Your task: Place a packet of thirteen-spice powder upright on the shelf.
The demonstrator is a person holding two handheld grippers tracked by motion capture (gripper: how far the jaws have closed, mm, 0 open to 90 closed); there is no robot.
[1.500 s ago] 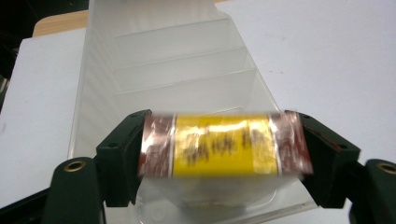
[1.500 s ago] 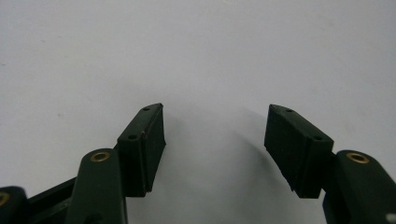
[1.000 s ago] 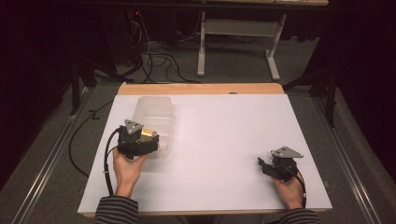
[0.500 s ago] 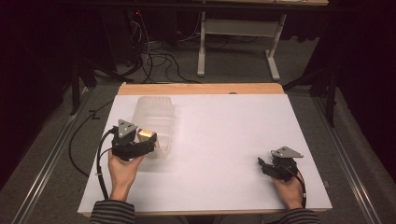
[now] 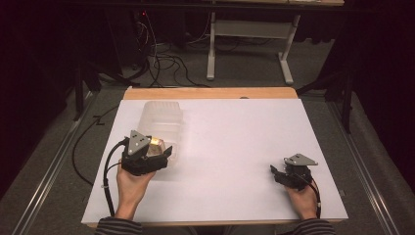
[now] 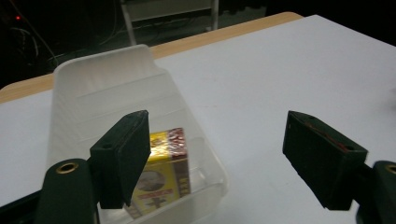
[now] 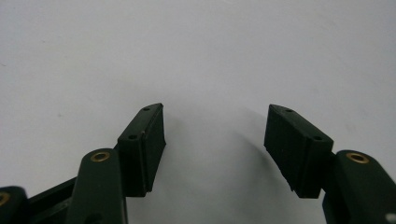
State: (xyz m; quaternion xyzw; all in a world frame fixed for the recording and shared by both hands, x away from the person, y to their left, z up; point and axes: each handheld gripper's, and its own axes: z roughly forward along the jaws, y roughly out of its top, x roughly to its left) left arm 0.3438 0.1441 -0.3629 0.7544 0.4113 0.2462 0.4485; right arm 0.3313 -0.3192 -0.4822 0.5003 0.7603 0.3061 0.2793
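Clear plastic tray [image 5: 161,122] lies on the white counter [image 5: 235,147], long axis running from 12 to 6 o'clock, well left of centre. Its far end sits just short of the wooden strip [image 5: 210,93] along the counter's far edge; its left wall is near the counter's left edge.

A small yellow-and-red box [image 6: 163,172] stands inside the tray at the near end, close against the near wall.

Left gripper [image 5: 164,154] hangs over the tray's near right corner. In the left gripper view its fingers [image 6: 123,156] are spread apart and have just been closing; nothing is clamped between them. One finger is above the box, the other is out over bare counter past the tray's right wall.

Right gripper [image 5: 275,172] is at about 4 o'clock on the counter, near the right edge and the near edge. Its fingers [image 7: 144,144] are released, bare counter between them.

Wide bare stretch of counter between tray and right gripper, from centre out to 12 and 2 o'clock. Floor beyond the far edge carries cables [image 5: 166,58] and a white frame [image 5: 249,49].
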